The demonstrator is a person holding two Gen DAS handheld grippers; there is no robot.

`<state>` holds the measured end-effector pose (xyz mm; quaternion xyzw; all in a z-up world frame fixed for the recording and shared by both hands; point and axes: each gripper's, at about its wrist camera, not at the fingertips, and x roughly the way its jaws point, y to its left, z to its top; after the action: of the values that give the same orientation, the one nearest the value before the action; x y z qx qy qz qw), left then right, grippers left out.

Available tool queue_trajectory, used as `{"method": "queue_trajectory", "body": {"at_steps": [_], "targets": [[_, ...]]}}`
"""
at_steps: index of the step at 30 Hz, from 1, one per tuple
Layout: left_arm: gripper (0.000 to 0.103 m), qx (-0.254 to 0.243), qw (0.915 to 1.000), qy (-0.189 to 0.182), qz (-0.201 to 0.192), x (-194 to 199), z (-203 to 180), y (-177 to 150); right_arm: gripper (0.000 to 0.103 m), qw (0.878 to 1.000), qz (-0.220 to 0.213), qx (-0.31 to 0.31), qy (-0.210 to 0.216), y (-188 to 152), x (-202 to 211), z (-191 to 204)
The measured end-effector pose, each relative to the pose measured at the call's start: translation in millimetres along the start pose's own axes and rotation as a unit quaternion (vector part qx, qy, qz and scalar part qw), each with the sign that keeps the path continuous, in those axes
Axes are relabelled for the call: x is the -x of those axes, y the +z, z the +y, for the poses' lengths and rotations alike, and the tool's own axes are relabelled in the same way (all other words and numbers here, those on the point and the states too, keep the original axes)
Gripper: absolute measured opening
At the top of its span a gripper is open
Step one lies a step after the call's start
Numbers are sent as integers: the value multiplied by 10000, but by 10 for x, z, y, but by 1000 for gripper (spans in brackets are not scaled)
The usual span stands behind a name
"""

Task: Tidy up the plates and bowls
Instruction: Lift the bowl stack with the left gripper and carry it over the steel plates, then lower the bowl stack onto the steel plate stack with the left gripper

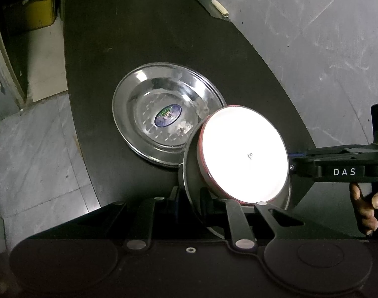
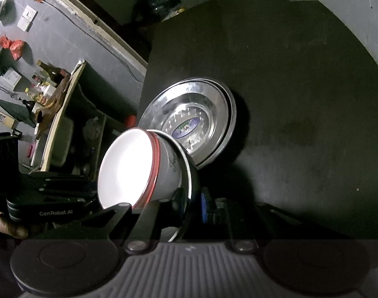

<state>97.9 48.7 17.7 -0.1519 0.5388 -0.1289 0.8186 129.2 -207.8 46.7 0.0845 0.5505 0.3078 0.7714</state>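
A white bowl with a red rim (image 1: pixel 243 154) sits nested in a steel bowl (image 1: pixel 191 171), both tilted and held above the dark table (image 1: pixel 139 49). My left gripper (image 1: pixel 201 198) is shut on the near edge of the stacked bowls. My right gripper (image 1: pixel 292 167) grips their right edge; in the right wrist view it (image 2: pixel 186 206) is shut on the steel bowl's rim (image 2: pixel 189 173), with the white bowl (image 2: pixel 126 168) to the left. A stack of steel plates (image 1: pixel 164 109) with a blue sticker lies on the table just beyond the bowls; it also shows in the right wrist view (image 2: pixel 196 119).
The table's left edge (image 1: pixel 72 124) drops to a grey tiled floor (image 1: pixel 40 149). A yellow box (image 1: pixel 37 10) stands at the far left. In the right wrist view a shelf with bottles (image 2: pixel 47 87) stands left of the table.
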Motion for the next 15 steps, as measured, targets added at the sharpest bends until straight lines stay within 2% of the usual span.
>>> {"method": "queue_trajectory", "body": {"at_steps": [15], "targets": [[15,64,9999,39,-77,17,69,118,15,10000,-37,32,19,144,-24,28]]}}
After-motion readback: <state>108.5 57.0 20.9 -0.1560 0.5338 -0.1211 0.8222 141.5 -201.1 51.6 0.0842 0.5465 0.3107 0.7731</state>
